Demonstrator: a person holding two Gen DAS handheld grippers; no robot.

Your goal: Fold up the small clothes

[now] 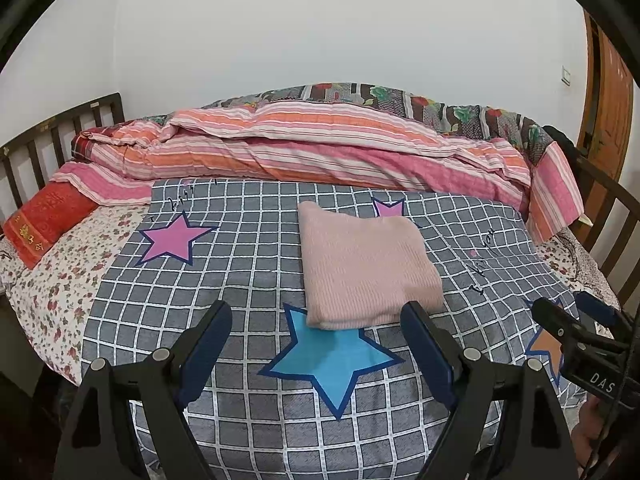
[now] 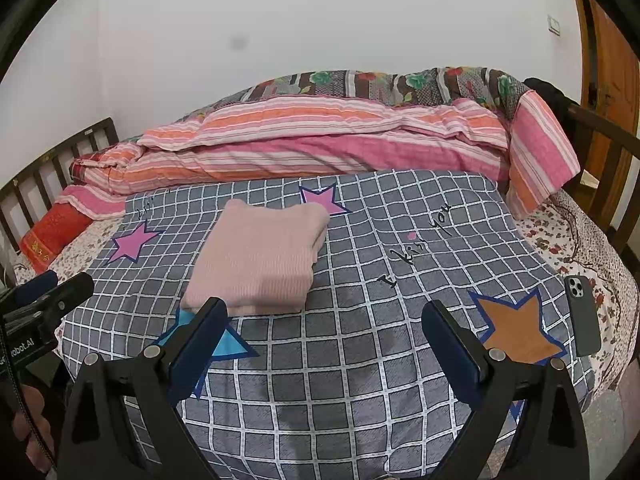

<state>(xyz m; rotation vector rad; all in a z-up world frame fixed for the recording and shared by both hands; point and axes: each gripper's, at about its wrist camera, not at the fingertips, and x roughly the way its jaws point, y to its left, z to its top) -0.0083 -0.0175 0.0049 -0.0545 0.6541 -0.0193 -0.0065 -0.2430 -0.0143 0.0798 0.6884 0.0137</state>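
Bed (image 1: 36,280): dark wooden slatted frame, floral sheet over the mattress. A grey checked cover (image 1: 248,280) with coloured stars is spread flat over the near and middle part of the sheet. A folded pink garment (image 1: 364,264) lies on the cover, its near edge overlapping a blue star (image 1: 332,364). A striped pink-and-orange quilt (image 1: 320,148) is bunched along the far side against the wall. A red pillow (image 1: 44,228) lies at the left end by the headboard. A dark phone (image 2: 582,316) lies face down on the sheet, just beside the cover's right edge.
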